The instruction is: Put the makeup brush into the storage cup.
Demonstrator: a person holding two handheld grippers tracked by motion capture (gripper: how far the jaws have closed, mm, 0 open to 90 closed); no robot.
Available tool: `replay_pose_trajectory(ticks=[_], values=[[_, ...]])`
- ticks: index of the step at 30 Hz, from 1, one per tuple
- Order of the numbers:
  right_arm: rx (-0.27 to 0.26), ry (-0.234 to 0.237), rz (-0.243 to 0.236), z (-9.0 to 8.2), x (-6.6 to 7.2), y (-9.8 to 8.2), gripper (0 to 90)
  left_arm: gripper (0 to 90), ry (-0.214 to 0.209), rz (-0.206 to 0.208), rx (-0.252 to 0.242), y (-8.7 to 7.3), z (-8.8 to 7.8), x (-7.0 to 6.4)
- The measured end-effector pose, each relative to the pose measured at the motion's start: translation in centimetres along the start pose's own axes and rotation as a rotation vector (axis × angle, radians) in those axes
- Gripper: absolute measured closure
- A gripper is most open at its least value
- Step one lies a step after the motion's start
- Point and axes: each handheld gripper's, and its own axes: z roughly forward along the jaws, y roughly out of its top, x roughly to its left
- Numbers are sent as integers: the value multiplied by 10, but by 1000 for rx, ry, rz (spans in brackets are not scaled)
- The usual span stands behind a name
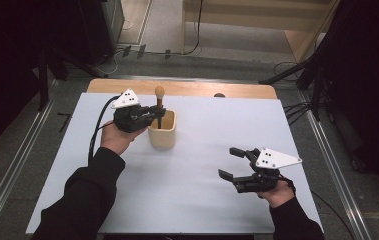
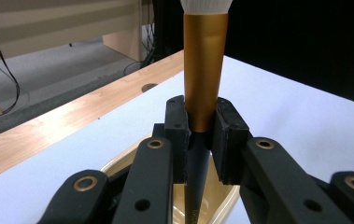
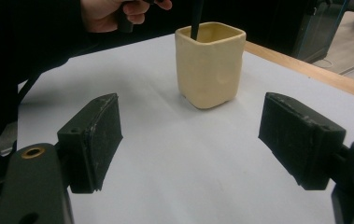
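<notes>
Cream-yellow cup [image 1: 162, 131] is seen on a white surface [image 1: 192, 175] edged in light wood; brush [image 2: 205, 70] inside the cup: gold ferrule, black handle, white bristles. Fingers [image 3: 93, 140] black.

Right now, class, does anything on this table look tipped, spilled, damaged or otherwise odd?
Nothing stands out. The cream cup stands upright on the white table, the brush is upright in it, gripped by the left hand-held gripper, and nothing is spilled.
</notes>
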Motion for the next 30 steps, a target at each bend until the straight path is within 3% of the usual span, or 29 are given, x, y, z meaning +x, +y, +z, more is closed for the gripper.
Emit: replay_pose_trajectory(ticks=[19, 21, 23, 24, 27, 30], values=[[-1, -1, 2, 0, 0, 0, 220, 773, 5, -30, 10, -6, -1, 4], [-2, 0, 2, 0, 0, 0, 220, 667, 5, -48, 0, -6, 0, 5], [-1, 0, 1, 0, 0, 0, 220, 480, 23, -30, -4, -6, 1, 4], [-1, 0, 2, 0, 0, 0, 220, 433, 33, -13, 0, -6, 1, 3], [-1, 1, 3, 0, -1, 0, 220, 343, 51, 41, 9, -6, 3, 0], [-2, 1, 3, 0, -1, 0, 220, 256, 75, 46, 13, -6, 3, -2]])
